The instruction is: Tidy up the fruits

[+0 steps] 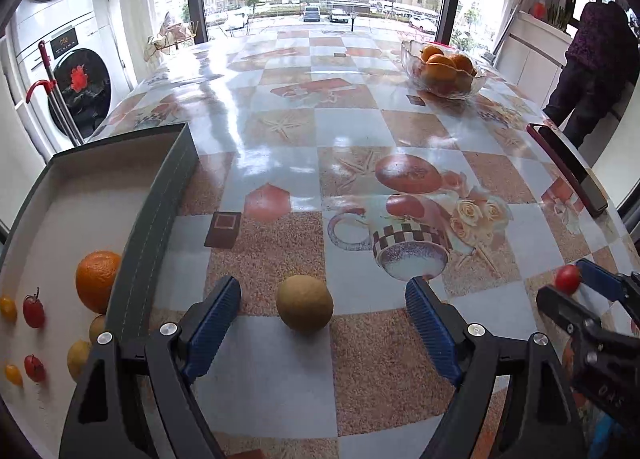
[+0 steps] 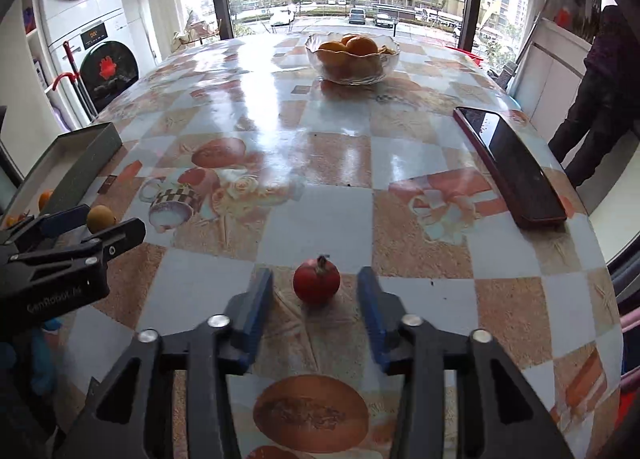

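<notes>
Tan round fruit [image 1: 304, 304]: lower centre of the left wrist view, on the counter [image 1: 280, 379], between the spread fingers of the left gripper [image 1: 323, 303], touching neither.
Red tomato [image 2: 316, 280]: lower centre of the right wrist view, on the counter, between the parted fingers of the right gripper [image 2: 315, 291], apart from both.
Tray [image 1: 160, 211]: left edge of the left wrist view; holds an orange [image 1: 97, 280], small red and yellow tomatoes, pale fruits.
Glass bowl [image 2: 352, 55]: upper centre, with oranges.
Phone [image 2: 510, 165]: right side, lying flat.
</notes>
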`<state>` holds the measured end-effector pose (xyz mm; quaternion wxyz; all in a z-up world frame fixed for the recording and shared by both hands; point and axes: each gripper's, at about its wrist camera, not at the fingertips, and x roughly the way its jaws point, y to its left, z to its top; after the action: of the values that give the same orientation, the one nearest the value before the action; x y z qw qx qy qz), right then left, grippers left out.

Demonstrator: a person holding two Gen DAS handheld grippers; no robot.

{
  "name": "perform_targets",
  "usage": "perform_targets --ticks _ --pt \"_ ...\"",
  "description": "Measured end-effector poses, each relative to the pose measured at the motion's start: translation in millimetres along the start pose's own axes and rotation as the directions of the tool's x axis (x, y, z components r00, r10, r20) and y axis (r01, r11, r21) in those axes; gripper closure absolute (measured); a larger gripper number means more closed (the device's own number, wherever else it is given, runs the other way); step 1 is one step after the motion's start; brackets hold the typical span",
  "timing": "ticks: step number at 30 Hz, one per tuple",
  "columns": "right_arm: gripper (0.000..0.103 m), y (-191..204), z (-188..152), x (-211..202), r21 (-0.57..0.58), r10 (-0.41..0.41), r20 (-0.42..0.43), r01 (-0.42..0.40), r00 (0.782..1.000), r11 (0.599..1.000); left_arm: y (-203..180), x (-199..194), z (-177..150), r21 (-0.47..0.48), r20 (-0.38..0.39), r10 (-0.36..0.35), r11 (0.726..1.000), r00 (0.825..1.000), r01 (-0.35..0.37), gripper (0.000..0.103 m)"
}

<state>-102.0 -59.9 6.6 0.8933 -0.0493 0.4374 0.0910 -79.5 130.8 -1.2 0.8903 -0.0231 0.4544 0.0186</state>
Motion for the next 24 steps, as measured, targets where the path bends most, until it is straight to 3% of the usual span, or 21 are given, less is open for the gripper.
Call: perform_targets --ticks 1,3,8,24 --pt "0.019 -2 -1 0 0.007 -0.004 0.009 0.004 1.000 1.000 0 1 0 0.014 -0.001 0.002 1.000 1.000 -0.002 0.015" --pt "0.019 -4 -1 5 0.025 -0.011 -0.002 0.011 1.000 1.000 -3 4 -1 0.037 -0.012 -0.024 0.999 1.000 0.025 0.002" --pt "0.000 1 4 11 -0.016 0.008 -0.033 -0.008 0.999 1.000 -4 5 -2 0.047 -0.008 -0.022 0.999 1.000 0.022 0.001" --pt "0.000 1 2 10 -0.012 0.008 -0.031 -0.009 0.999 1.000 -4 5 -2 0.047 -0.008 -0.022 0.999 1.000 0.022 0.001"
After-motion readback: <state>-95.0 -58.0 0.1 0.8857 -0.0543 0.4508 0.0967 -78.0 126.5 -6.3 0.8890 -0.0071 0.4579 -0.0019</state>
